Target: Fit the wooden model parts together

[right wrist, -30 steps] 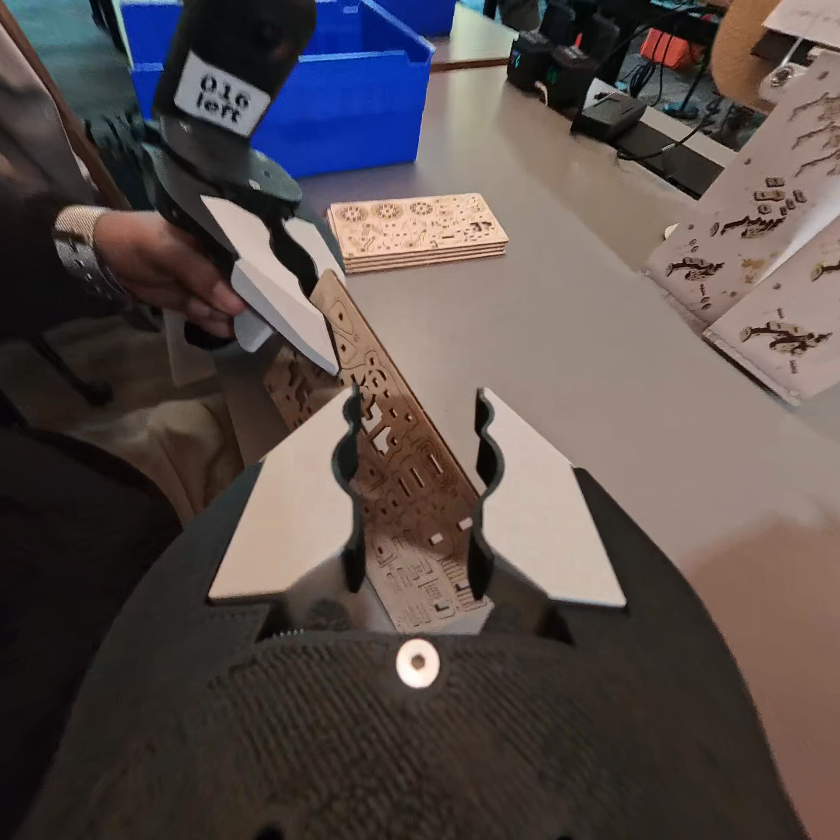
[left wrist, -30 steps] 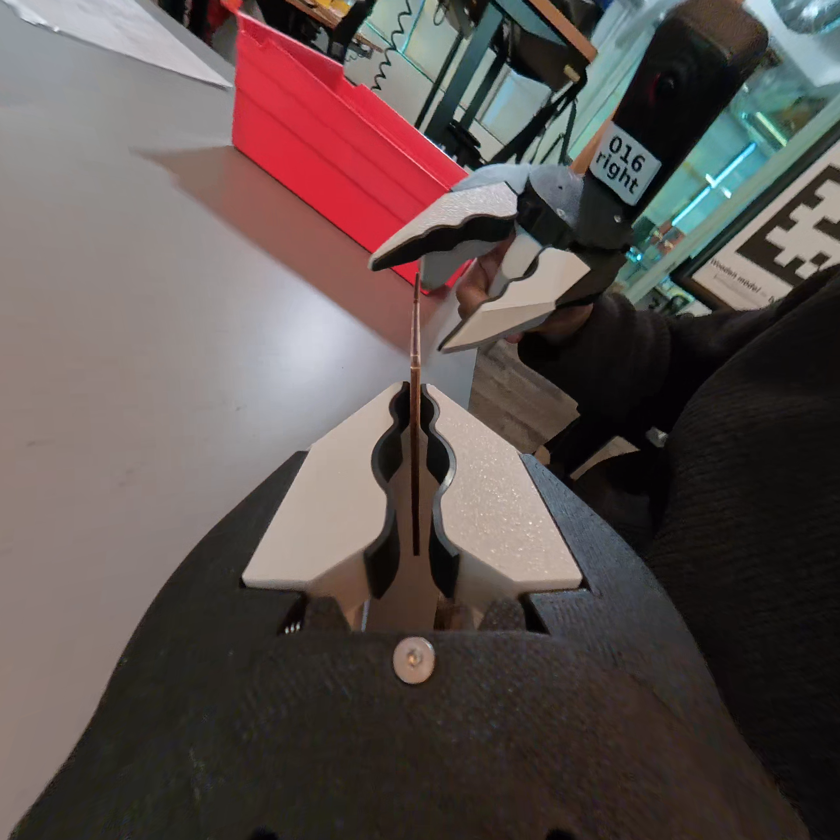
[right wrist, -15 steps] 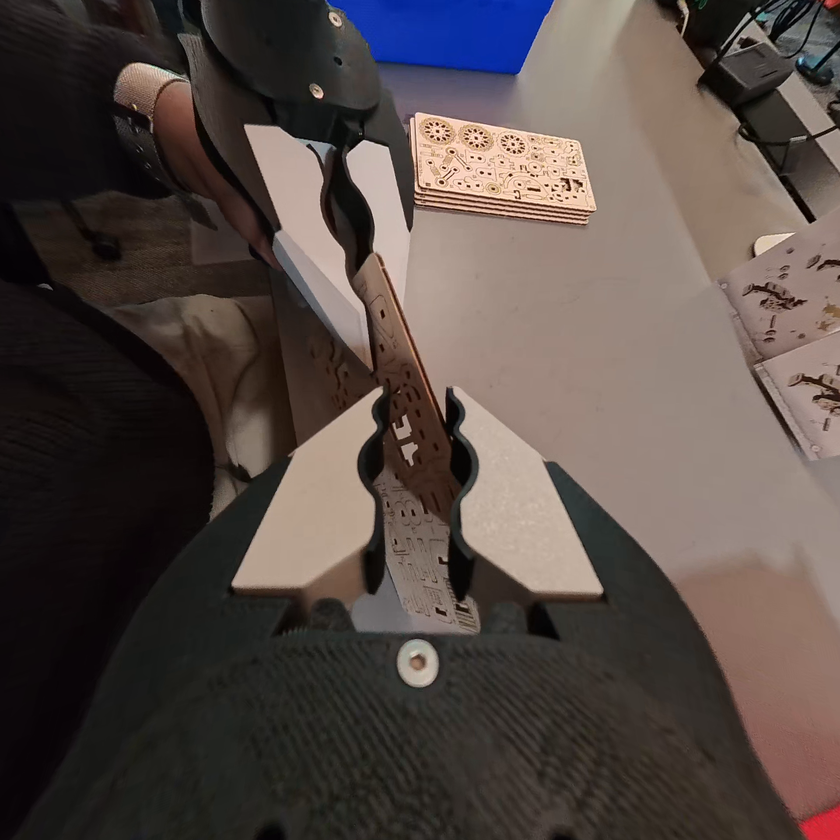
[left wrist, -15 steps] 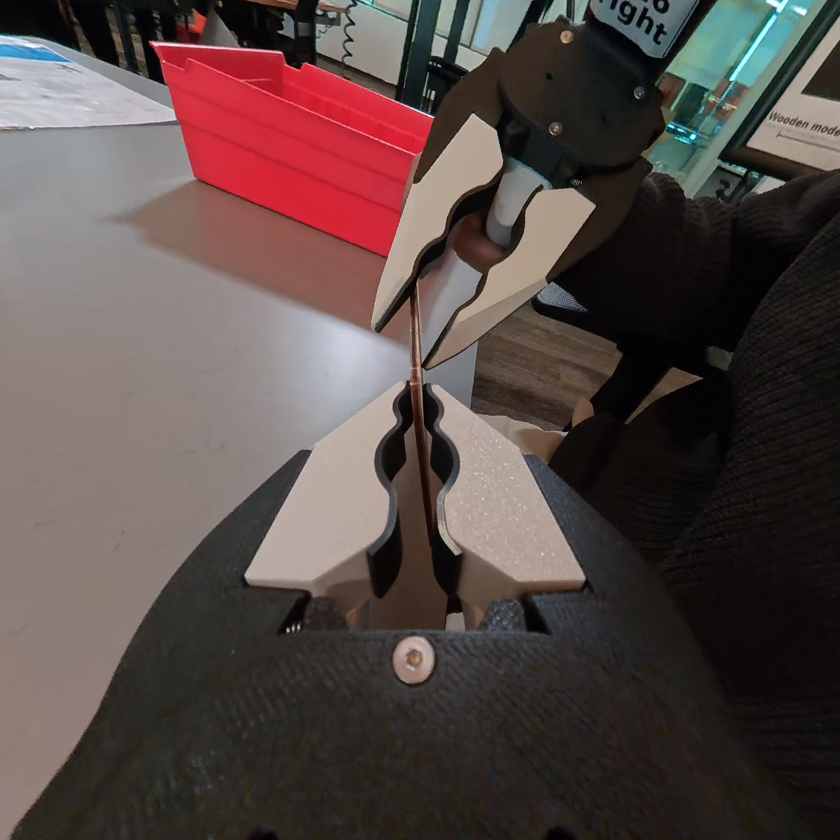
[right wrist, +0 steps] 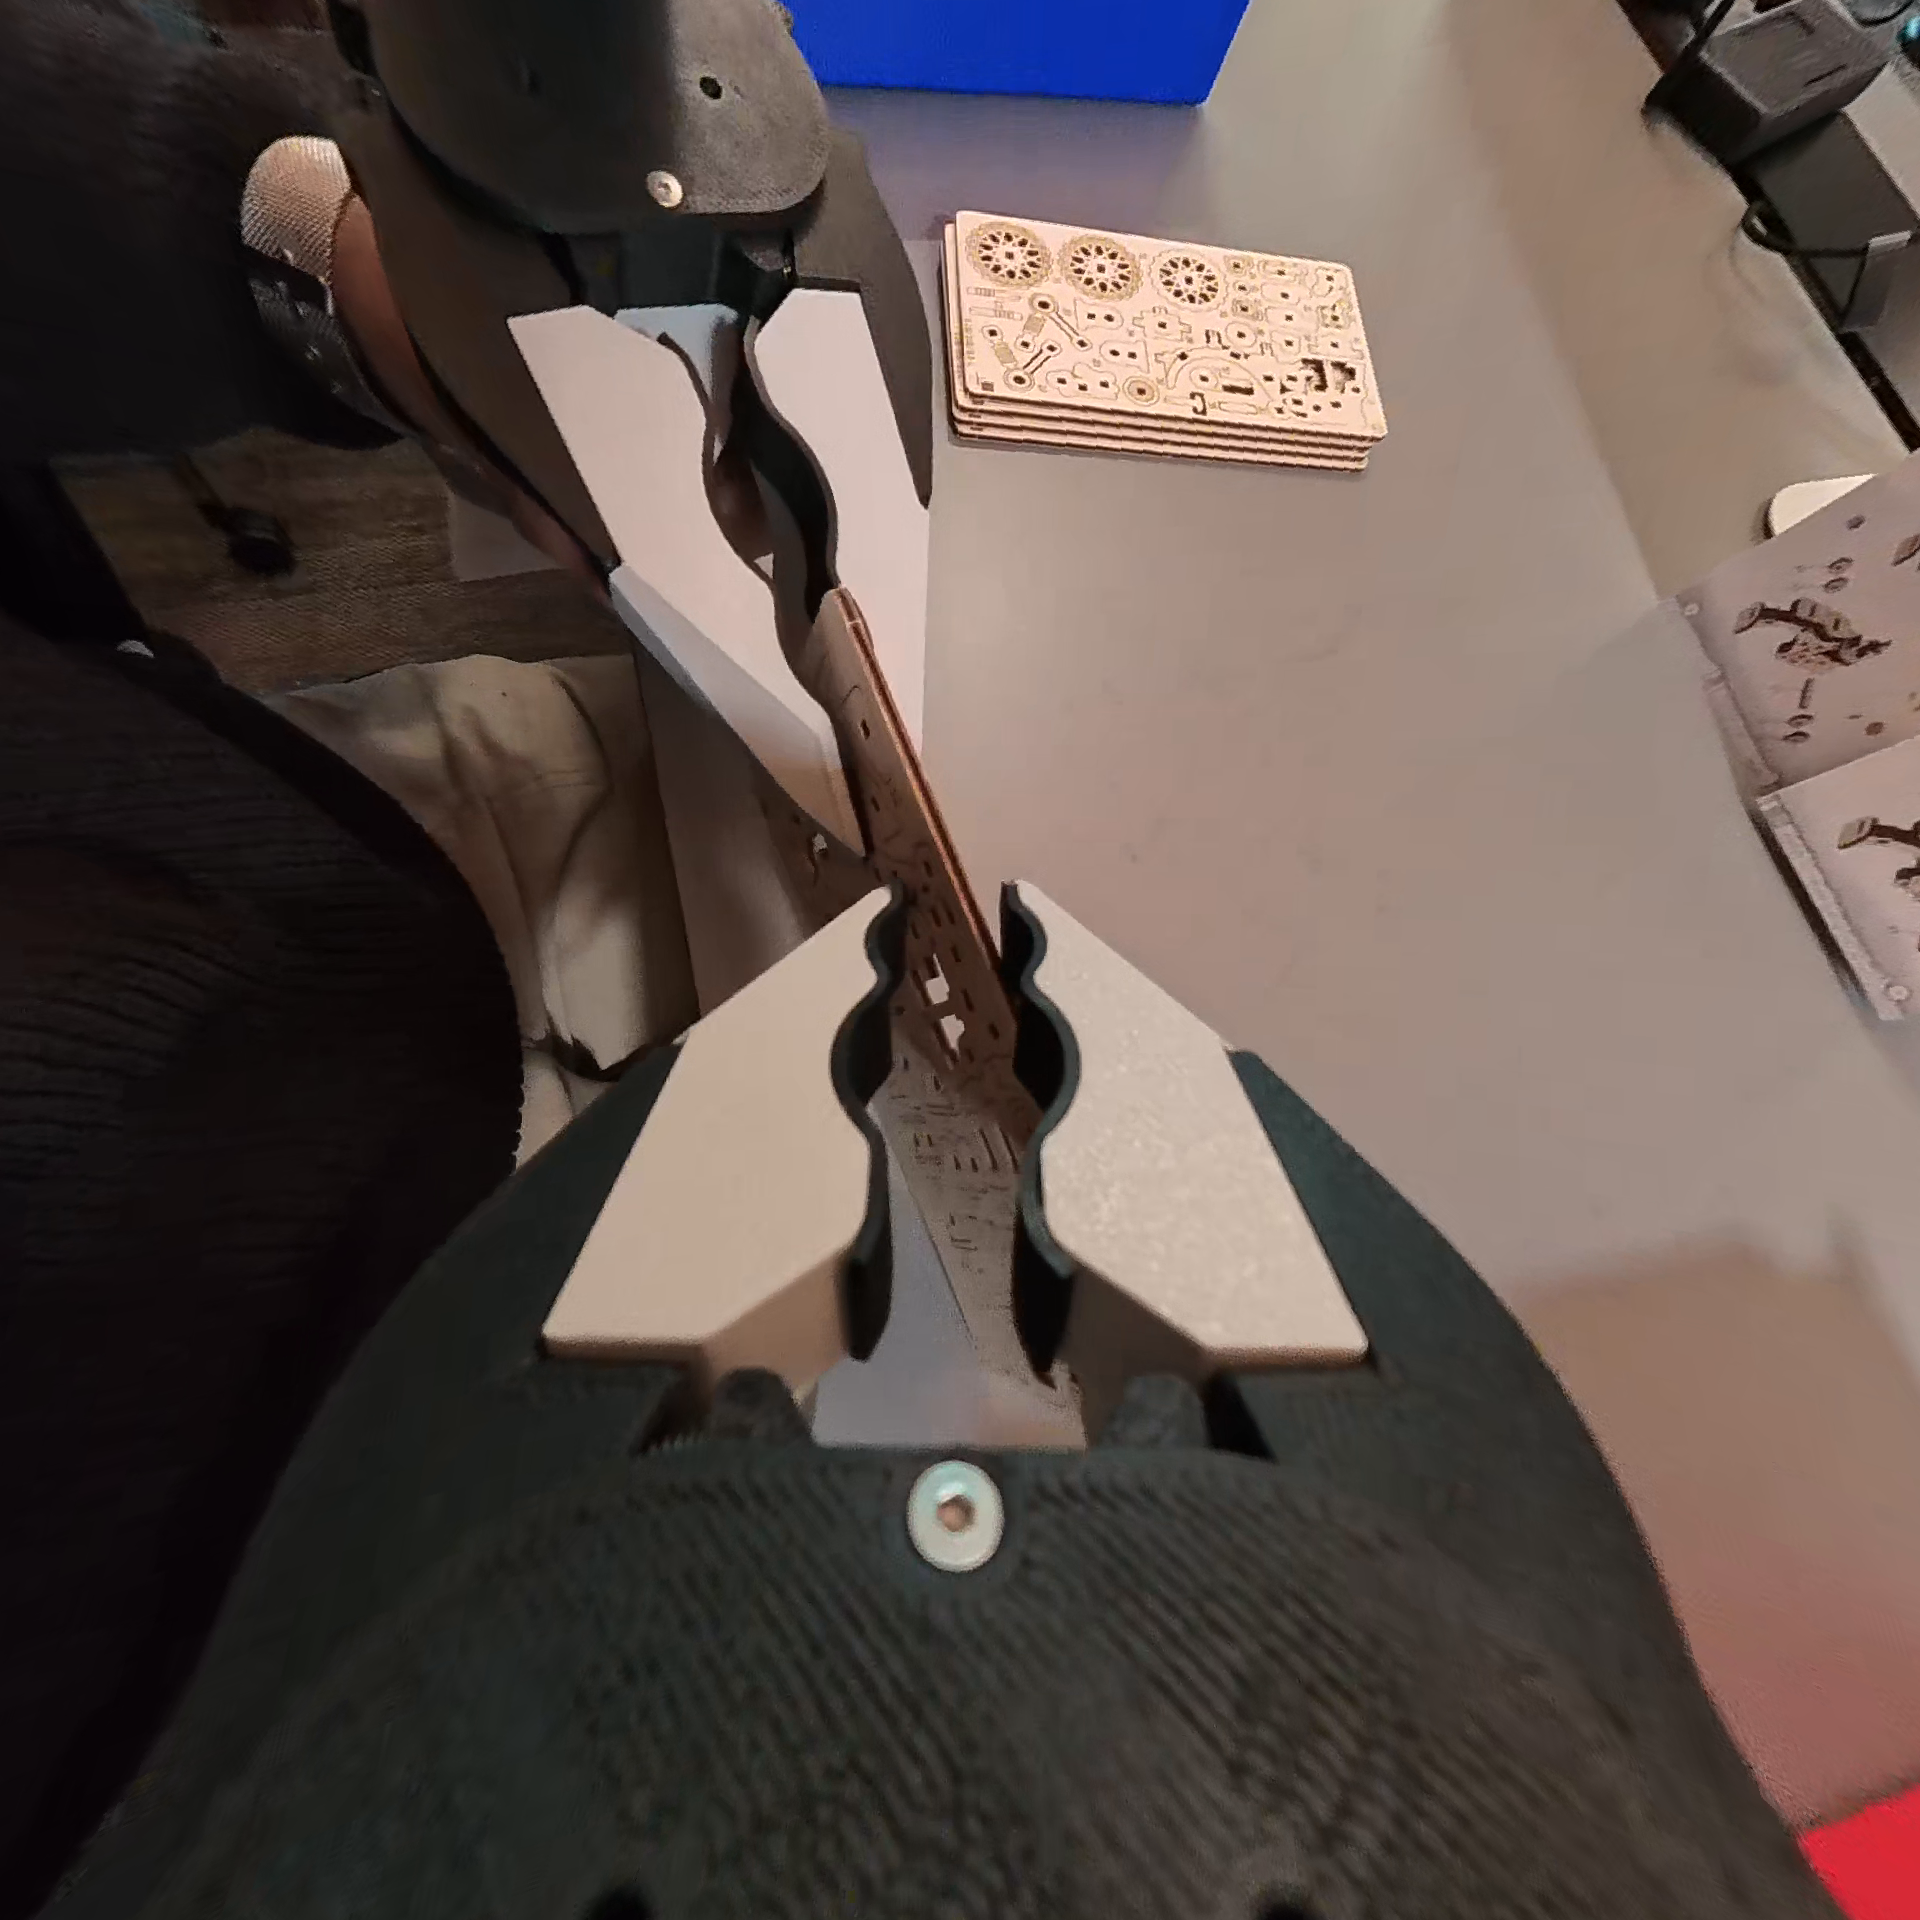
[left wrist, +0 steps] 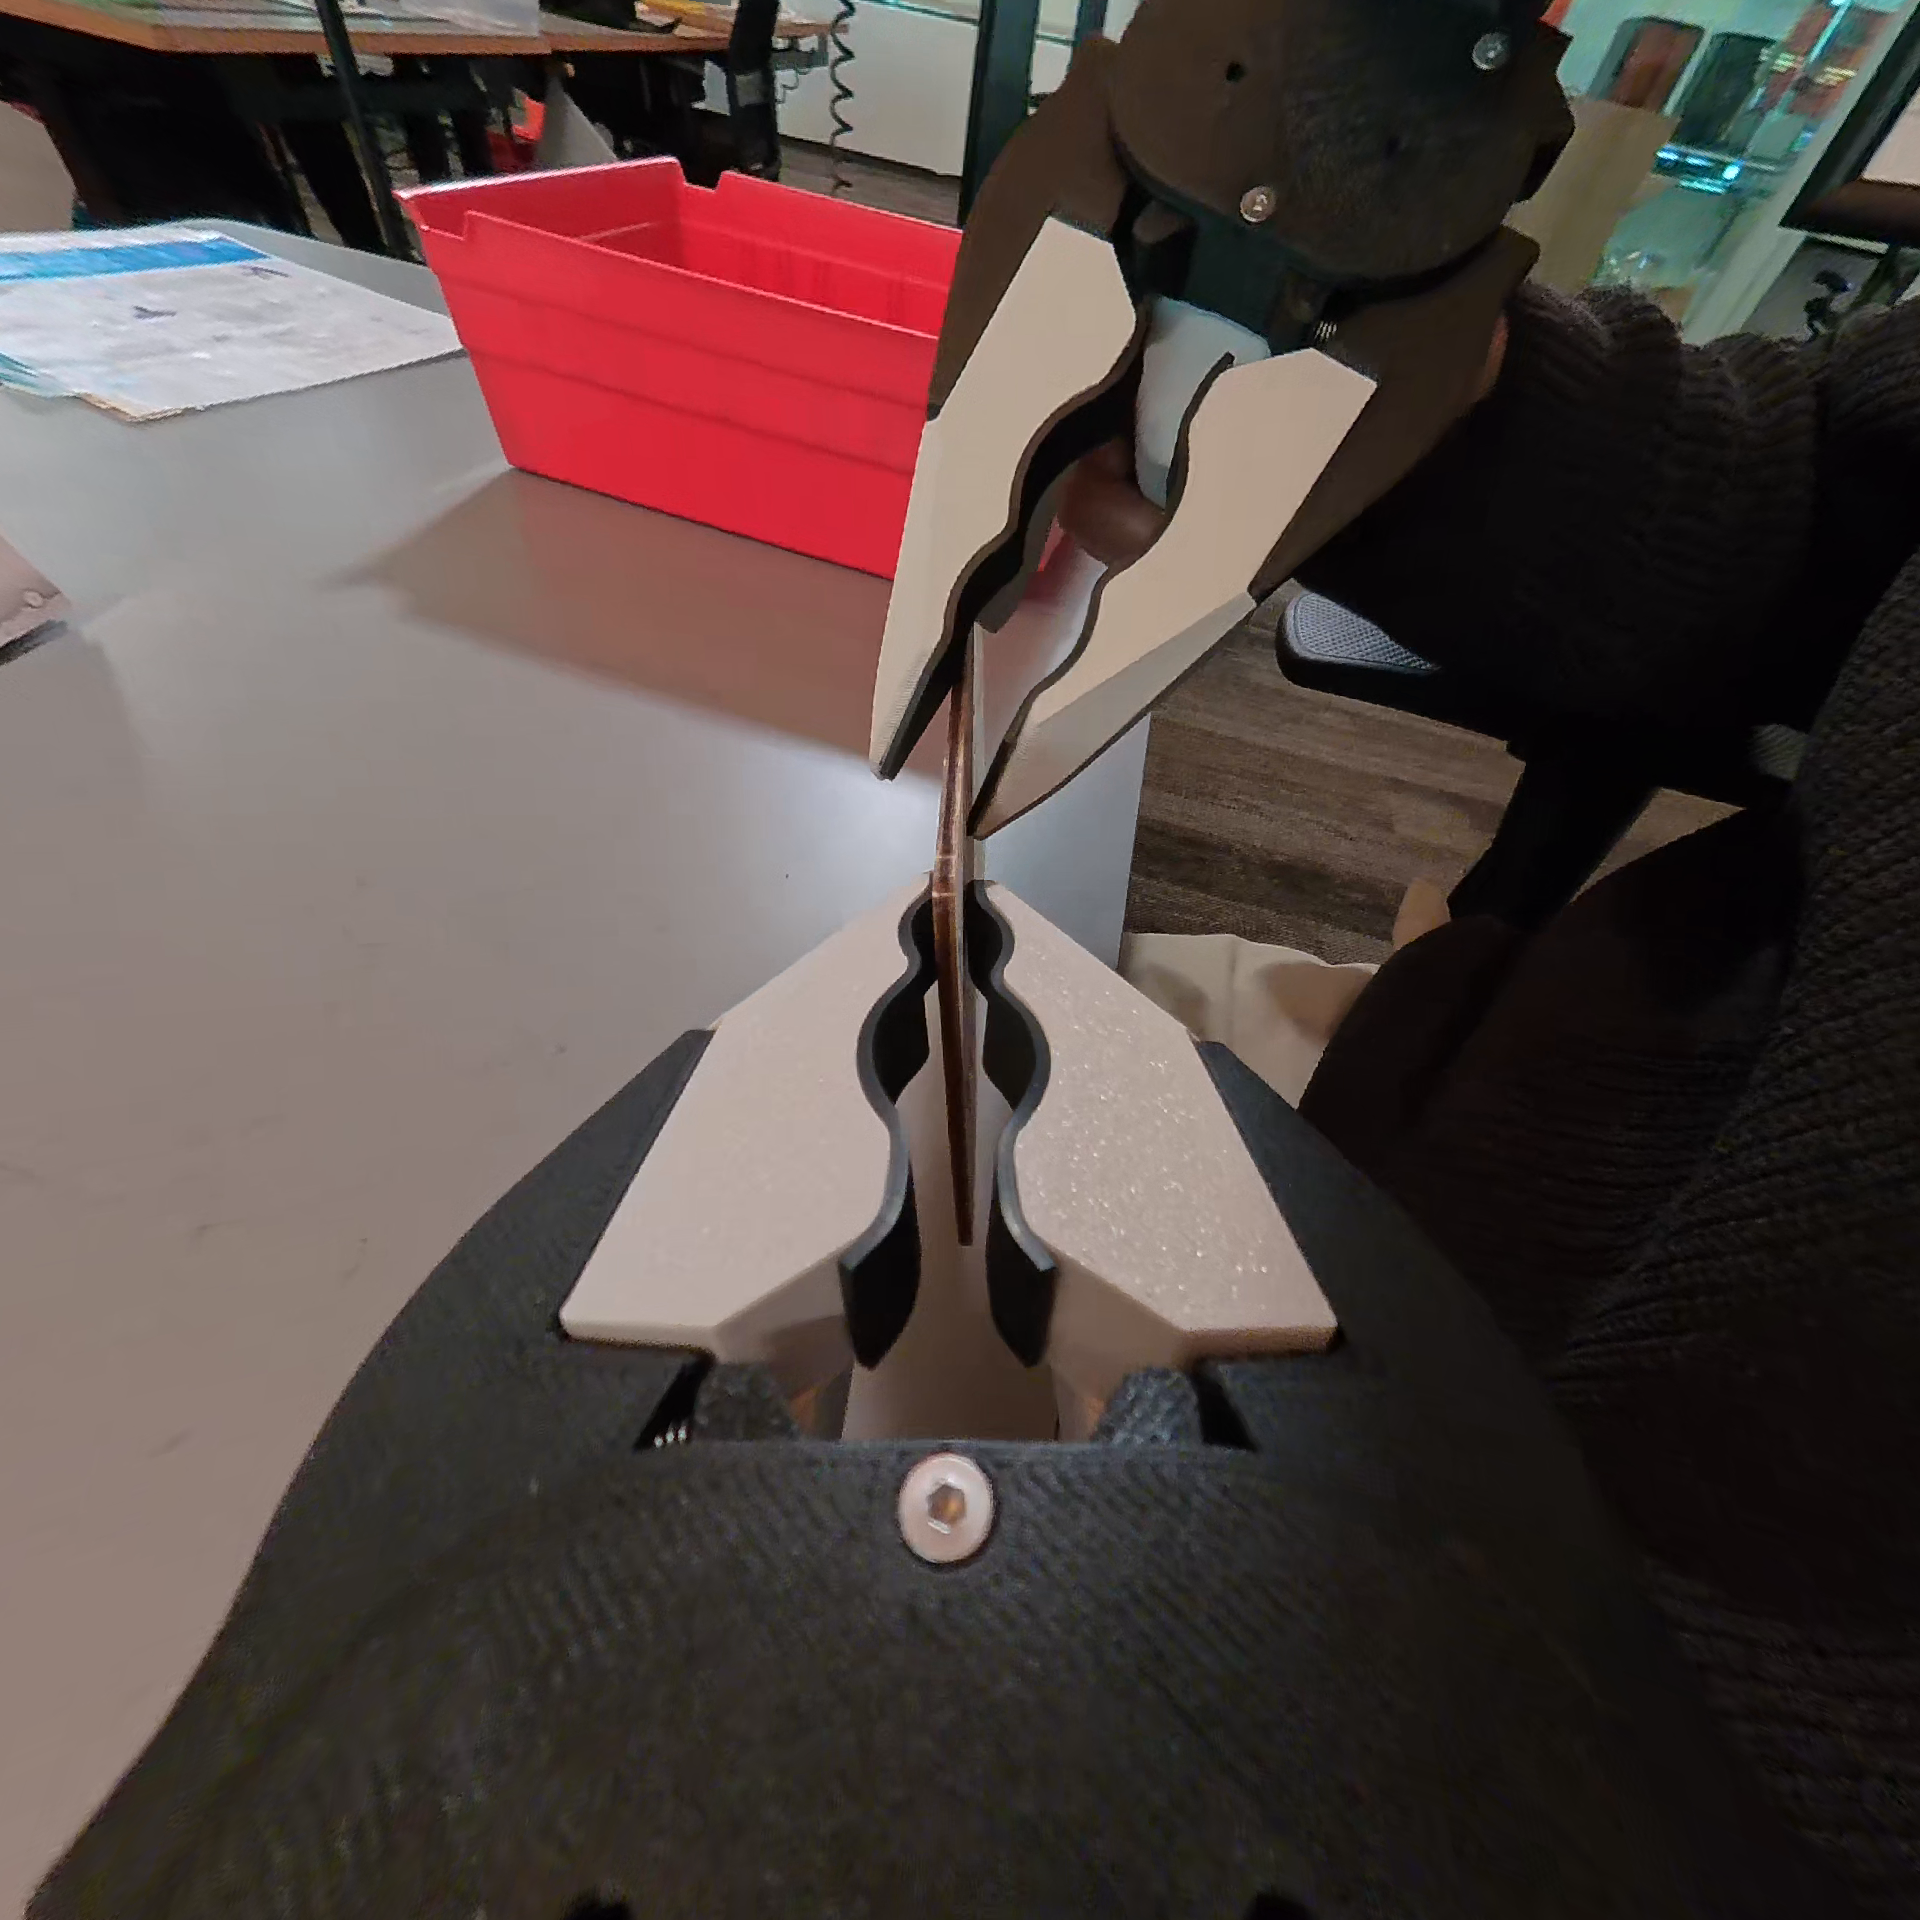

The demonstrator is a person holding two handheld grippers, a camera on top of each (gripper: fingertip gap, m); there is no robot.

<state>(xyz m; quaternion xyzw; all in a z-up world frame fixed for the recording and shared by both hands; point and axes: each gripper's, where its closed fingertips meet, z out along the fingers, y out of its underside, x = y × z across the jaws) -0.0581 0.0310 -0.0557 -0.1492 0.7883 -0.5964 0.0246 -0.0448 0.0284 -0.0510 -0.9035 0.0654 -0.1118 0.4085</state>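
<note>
A thin laser-cut wooden sheet (left wrist: 954, 1039) is held in the air between both grippers, just off the near edge of the grey table (left wrist: 364, 831). My left gripper (left wrist: 956, 888) is shut on one end, and I see the sheet edge-on and slightly bowed. My right gripper (left wrist: 940, 800) comes from above and its fingertips pinch the far end. In the right wrist view the sheet (right wrist: 883, 748) runs at a slant from the left gripper (right wrist: 862, 727) down between my right gripper's (right wrist: 948, 899) narrowed fingers. A stack of uncut wooden part sheets (right wrist: 1164, 343) lies flat on the table.
A red bin (left wrist: 707, 364) stands at the table's back, with printed papers (left wrist: 177, 312) to its left. A blue bin (right wrist: 1018, 47), black devices (right wrist: 1787, 62) and instruction pages (right wrist: 1829, 748) lie around the stack. The person's dark sleeves and lap are close below the grippers. My left and right fingertips are right by each other.
My right gripper has swung over the sheet's free end and its fingers have closed from wide apart down onto it. The left gripper has kept its hold.
</note>
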